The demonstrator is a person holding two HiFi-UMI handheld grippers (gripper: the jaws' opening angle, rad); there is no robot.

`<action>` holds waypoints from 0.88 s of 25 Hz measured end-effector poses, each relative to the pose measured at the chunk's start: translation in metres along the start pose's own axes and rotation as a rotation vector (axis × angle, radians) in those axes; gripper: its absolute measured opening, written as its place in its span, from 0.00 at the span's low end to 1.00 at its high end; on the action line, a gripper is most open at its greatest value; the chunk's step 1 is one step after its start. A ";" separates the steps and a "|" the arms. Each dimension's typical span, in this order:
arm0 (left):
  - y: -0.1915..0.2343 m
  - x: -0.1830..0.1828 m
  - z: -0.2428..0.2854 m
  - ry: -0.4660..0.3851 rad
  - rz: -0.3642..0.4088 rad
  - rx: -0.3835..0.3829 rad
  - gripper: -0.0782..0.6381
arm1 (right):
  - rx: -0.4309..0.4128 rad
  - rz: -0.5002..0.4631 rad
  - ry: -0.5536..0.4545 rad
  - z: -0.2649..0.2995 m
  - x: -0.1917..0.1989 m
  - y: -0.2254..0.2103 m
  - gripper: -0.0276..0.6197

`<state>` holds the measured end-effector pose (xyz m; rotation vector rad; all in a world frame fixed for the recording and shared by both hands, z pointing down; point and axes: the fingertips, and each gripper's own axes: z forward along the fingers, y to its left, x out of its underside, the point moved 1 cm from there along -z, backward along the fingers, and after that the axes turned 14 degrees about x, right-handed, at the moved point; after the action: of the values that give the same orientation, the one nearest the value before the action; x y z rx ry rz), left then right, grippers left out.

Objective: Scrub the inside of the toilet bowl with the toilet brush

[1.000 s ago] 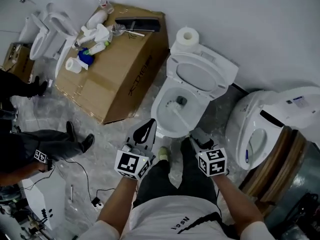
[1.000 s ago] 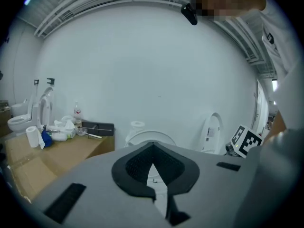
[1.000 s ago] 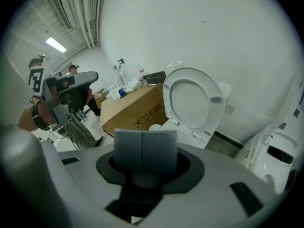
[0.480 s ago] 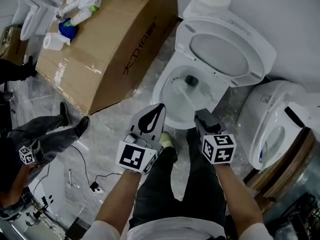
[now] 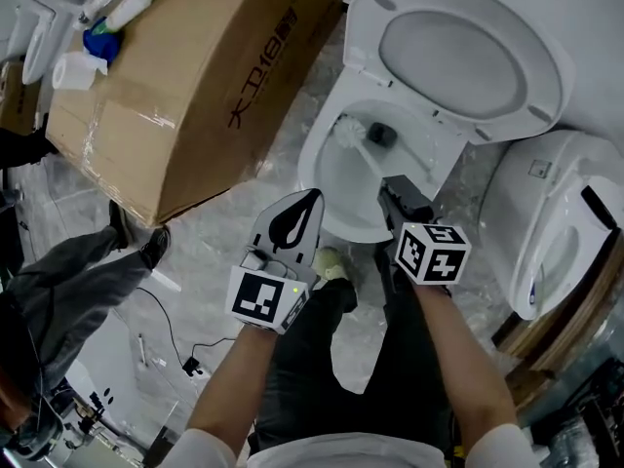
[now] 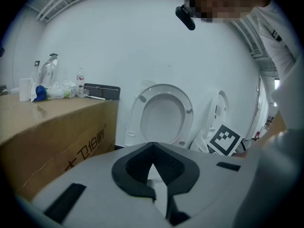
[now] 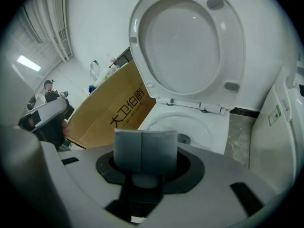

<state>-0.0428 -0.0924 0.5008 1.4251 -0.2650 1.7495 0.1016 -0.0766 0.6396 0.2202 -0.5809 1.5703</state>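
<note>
The left claw [image 5: 298,220], jaws together and empty, hangs just outside the near rim of the white ceramic toilet bowl [image 5: 310,185]. The white long-handled toilet brush [image 5: 351,136] has its head inside the bowl, with its handle slanting back to the right claw [image 5: 398,198], which is clamped on it.
</note>
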 end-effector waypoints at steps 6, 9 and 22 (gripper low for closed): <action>0.005 0.002 -0.006 -0.007 0.014 0.004 0.12 | -0.014 0.069 0.019 0.005 0.006 0.001 0.29; 0.007 0.003 -0.010 -0.010 0.008 -0.002 0.12 | -0.023 0.084 0.029 0.003 0.011 0.005 0.29; -0.002 0.016 -0.016 -0.009 -0.033 -0.008 0.12 | -0.084 0.026 0.132 -0.023 0.051 0.022 0.29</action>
<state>-0.0524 -0.0735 0.5090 1.4243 -0.2521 1.7140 0.0804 -0.0202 0.6392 0.0453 -0.5469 1.5691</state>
